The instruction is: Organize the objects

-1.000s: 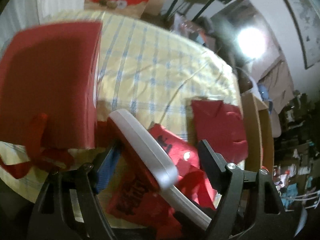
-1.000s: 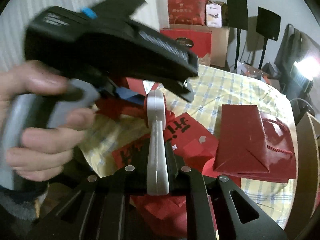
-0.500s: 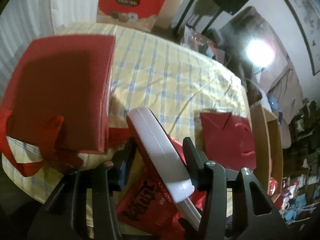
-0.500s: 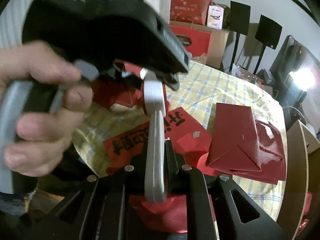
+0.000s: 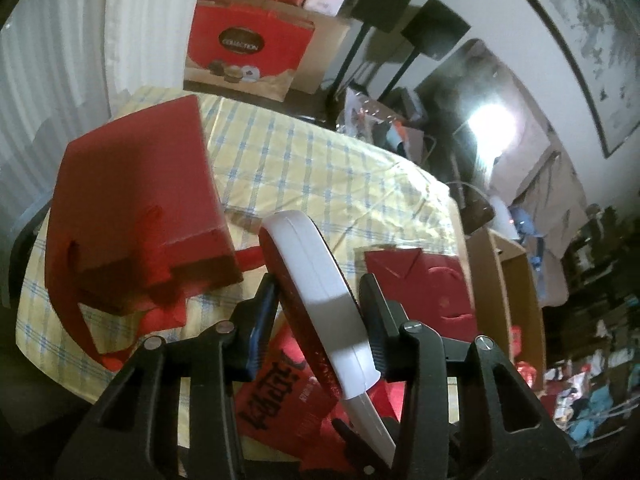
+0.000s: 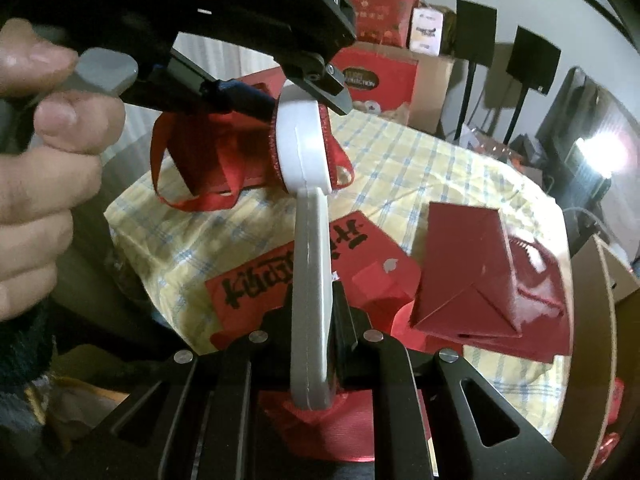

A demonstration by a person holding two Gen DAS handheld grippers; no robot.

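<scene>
We take the table (image 5: 320, 168), under its yellow checked cloth, as our reference. At its far left corner a red gift bag (image 5: 132, 208) lies on its side, mouth and ribbon handles toward us; at the right edge lies a folded red paper bag (image 6: 468, 276), and on the near edge a red sheet with black characters (image 6: 256, 276), partly covered by the tools. Above the near edge a white-rimmed paddle with red faces (image 6: 304, 148) is held by both tools. The right gripper (image 6: 310, 340), angled down toward the table, is pressed tight on the paddle's white handle. The left gripper (image 5: 316, 300), also tilted downward, has just been closing; in the left wrist view its fingers (image 5: 264, 300) flank the paddle's round head, and in the right wrist view they appear to pinch it. The person's left hand (image 6: 40, 168) wraps the grey grip, largely cut off by the frame edge. We cannot make out the paddle's red faces or the blurred room beyond.
</scene>
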